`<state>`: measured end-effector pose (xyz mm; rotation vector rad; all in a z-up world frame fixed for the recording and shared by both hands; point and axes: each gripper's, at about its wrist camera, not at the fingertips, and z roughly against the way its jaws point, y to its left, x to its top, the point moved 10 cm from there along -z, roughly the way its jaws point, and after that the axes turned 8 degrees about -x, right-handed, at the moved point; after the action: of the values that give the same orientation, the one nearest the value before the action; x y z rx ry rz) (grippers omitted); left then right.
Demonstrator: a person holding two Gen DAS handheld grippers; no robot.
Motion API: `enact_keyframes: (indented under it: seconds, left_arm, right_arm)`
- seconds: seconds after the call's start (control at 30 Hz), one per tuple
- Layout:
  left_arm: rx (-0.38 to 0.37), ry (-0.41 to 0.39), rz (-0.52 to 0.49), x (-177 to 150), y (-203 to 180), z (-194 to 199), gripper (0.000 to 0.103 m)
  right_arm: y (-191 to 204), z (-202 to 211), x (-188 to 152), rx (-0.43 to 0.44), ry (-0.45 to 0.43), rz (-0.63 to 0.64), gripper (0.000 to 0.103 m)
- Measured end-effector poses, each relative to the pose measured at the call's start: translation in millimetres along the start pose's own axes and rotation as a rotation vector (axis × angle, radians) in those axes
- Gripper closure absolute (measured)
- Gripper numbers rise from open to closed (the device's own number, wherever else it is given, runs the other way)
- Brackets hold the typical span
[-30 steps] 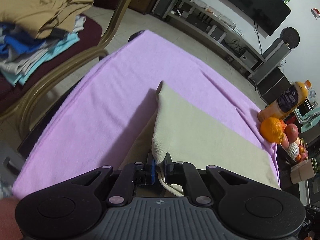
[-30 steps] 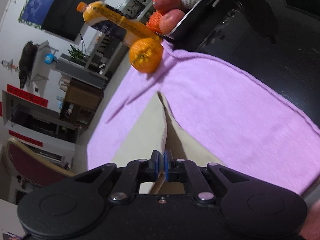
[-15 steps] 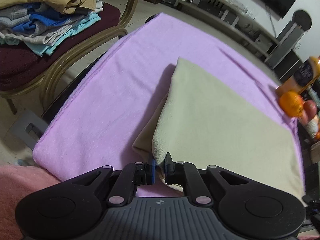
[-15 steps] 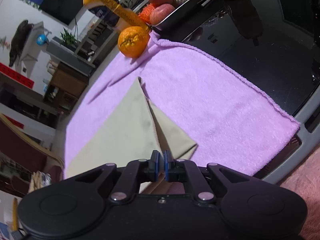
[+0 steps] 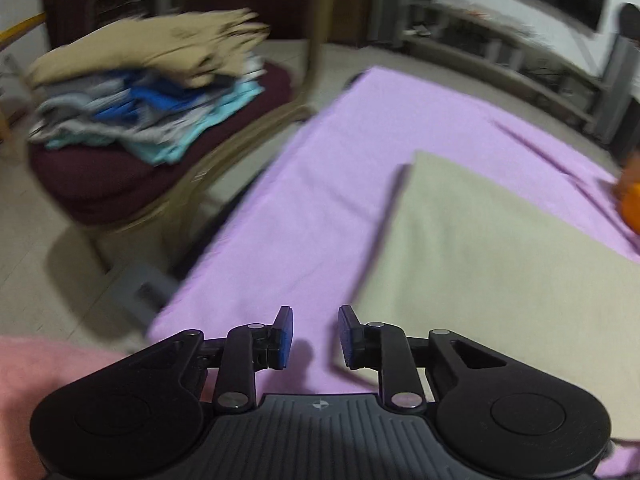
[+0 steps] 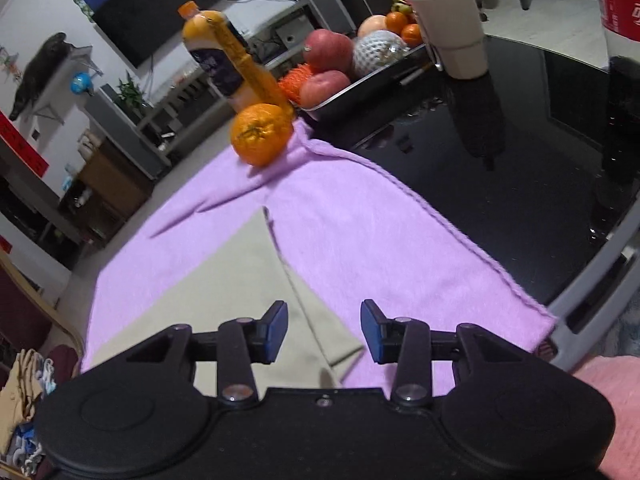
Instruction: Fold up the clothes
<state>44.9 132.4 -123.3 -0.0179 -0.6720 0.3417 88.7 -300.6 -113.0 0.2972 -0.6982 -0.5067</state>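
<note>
Folded cloth (image 5: 500, 248) on blanket (image 5: 320, 208); orange (image 6: 262, 134) at blanket's far corner.

No lettering is legible: white marks on the red plastic container (image 6: 622, 4) are too cropped to read.

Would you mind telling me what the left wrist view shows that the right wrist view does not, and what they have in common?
Only the left wrist view shows the left hand-held gripper, open, and clearly shows the clothes pile on the maroon chair. Only the right wrist view shows the right hand-held gripper, also open, the juice bottle, the fruit tray, the lidded cup and the black tabletop. Both share the folded beige garment lying on the purple towel, and the orange.
</note>
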Motion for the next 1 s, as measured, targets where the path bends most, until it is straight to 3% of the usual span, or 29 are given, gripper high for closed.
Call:
enact_keyframes:
  seconds: [0.07,0.17,0.23,0.27,0.3,0.33,0.4,0.47,0.53,0.8,0.93,1.0]
  left_arm:
    - [-0.029,-0.01,-0.059,0.7,-15.6,-4.2,0.081]
    - [-0.073,-0.024,-0.147,1.5,-39.3,-10.3,0.079]
    - [-0.072,-0.035,-0.116,6.4,-31.9,-4.9,0.076]
    - [-0.07,-0.041,-0.097,9.1,-27.2,-1.8,0.076]
    - [-0.069,-0.047,-0.078,11.7,-22.4,1.3,0.074]
    - [-0.067,-0.053,-0.058,14.4,-17.7,4.5,0.076]
    - [-0.063,-0.064,-0.02,19.7,-8.2,10.8,0.082]
    - [-0.06,-0.076,0.019,24.9,1.4,17.0,0.085]
    - [-0.057,-0.087,0.057,30.1,11.0,23.3,0.09]
    - [-0.206,-0.341,-0.01,125.5,-31.7,91.9,0.083]
    - [-0.218,-0.34,-0.05,153.3,-47.5,73.4,0.083]
    - [-0.196,-0.278,-0.07,148.0,-47.4,38.3,0.083]
  right_arm:
    - [16.4,-8.4,-10.2,0.055,0.042,0.033,0.073]
    - [36.1,-30.5,-30.5,0.128,0.158,0.023,0.074]
    - [25.3,-50.7,-42.1,0.098,0.259,-0.068,0.074]
    - [13.9,-58.7,-45.8,0.071,0.296,-0.134,0.082]
    - [-0.5,-62.0,-46.1,0.053,0.312,-0.219,0.099]
    - [-13.9,-61.7,-43.3,0.044,0.313,-0.301,0.1]
    - [-31.5,-52.1,-30.2,-0.006,0.244,-0.344,0.096]
    - [-35.3,-36.3,-14.0,-0.059,0.142,-0.289,0.082]
    - [-22.3,-19.2,2.1,-0.002,0.075,-0.245,0.082]
    - [104.7,43.5,81.7,0.306,-0.128,0.005,0.082]
    - [152.6,45.0,103.5,0.396,-0.197,0.104,0.076]
    - [160.1,25.5,102.8,0.392,-0.201,0.148,0.073]
